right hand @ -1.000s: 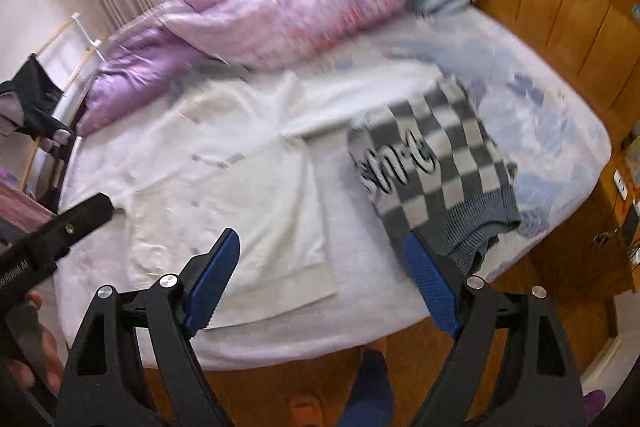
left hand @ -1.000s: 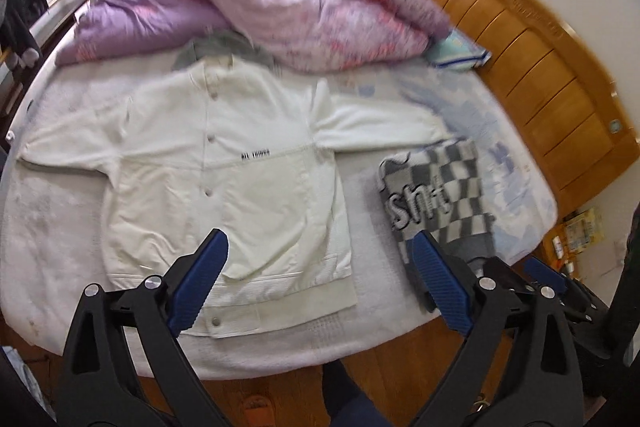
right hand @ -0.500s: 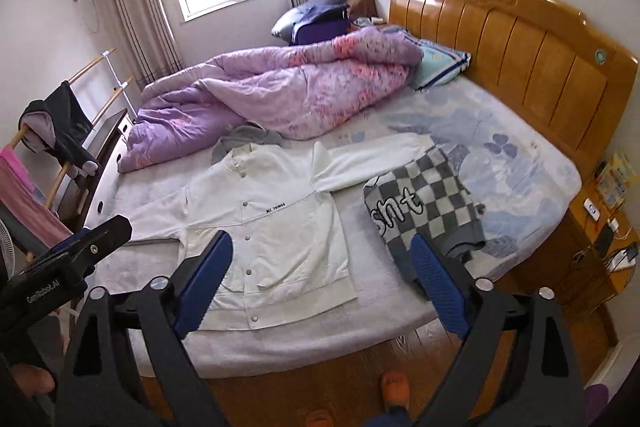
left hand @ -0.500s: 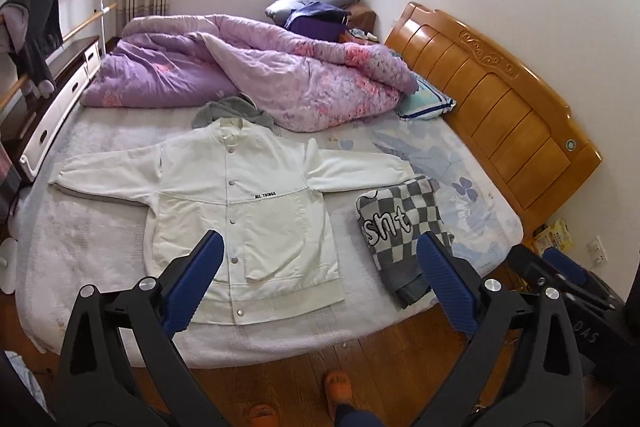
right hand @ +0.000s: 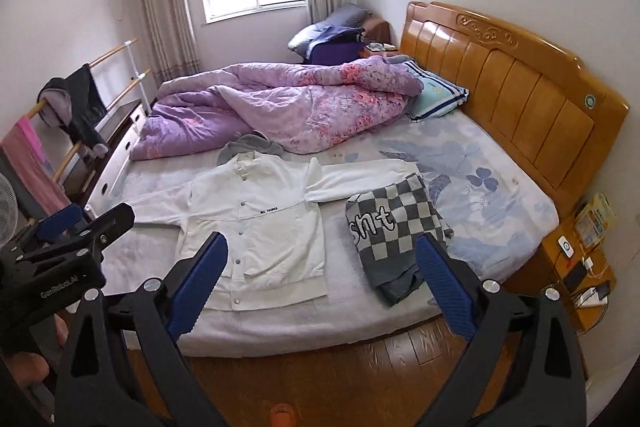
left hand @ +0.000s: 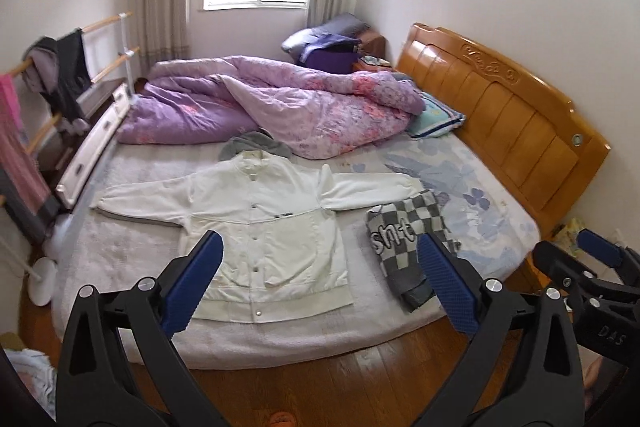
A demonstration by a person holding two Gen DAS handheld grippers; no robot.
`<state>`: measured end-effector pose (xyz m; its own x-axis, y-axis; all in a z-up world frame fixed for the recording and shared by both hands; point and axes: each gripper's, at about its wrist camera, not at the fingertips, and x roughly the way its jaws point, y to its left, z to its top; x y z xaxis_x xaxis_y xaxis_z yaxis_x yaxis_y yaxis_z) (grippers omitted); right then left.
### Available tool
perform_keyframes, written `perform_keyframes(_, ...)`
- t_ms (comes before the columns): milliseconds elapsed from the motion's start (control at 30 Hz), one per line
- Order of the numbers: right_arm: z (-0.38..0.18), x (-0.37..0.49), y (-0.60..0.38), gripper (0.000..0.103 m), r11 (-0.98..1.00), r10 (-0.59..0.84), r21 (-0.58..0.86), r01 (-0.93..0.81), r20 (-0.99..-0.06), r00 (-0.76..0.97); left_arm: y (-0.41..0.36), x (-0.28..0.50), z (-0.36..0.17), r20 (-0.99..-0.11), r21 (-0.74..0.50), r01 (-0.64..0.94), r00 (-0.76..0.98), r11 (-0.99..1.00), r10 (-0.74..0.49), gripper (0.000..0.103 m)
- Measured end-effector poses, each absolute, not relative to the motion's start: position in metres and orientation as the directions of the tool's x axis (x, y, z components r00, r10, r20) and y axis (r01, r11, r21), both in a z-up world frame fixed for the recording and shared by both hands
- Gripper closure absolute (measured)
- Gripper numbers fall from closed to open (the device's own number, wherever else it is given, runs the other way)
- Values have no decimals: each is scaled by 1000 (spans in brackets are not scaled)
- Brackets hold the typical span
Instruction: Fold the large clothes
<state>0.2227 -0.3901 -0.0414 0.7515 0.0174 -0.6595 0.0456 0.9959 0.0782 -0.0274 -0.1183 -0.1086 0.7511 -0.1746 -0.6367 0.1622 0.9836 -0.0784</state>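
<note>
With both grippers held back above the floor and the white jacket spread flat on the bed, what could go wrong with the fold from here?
1. The white jacket's right sleeve end lies under the folded checkered sweater; pulling that sleeve may drag the sweater out of its fold.
2. A grey hooded garment sits at the jacket's collar and could get caught into the fold.
3. The jacket's hem lies near the bed's edge, so a tug toward the floor may slide it off.

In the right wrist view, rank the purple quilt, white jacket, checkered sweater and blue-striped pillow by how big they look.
1. purple quilt
2. white jacket, though nearer the camera
3. checkered sweater
4. blue-striped pillow, partly under the quilt
</note>
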Motion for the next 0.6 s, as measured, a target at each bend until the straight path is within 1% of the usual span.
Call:
perform_keyframes(133,-31,199,-408,9,997,27,73,24,-636,772,-133,-56,-99,-628,-114,141,757,983,-182,5)
perform_keyframes(200,-26,187,-413,9,998,24,65,23,-639,769,-140,-74,-92,-624,-102,101,768,990,-143,5)
perform_keyframes(300,-19,169,-415,9,997,58,78,-11,-630,774,-144,-95,-85,-630,-111,84,765,990,-135,5)
perform_keyframes(433,-13,146,-407,9,999,46,43,-25,-608,793,-140,-116,-80,-624,-119,71,771,990,-130,5)
perform_keyframes(600,-1,124,-387,9,999,47,37,-32,-586,809,-125,-142,-70,-606,-119,80,784,990,-136,5)
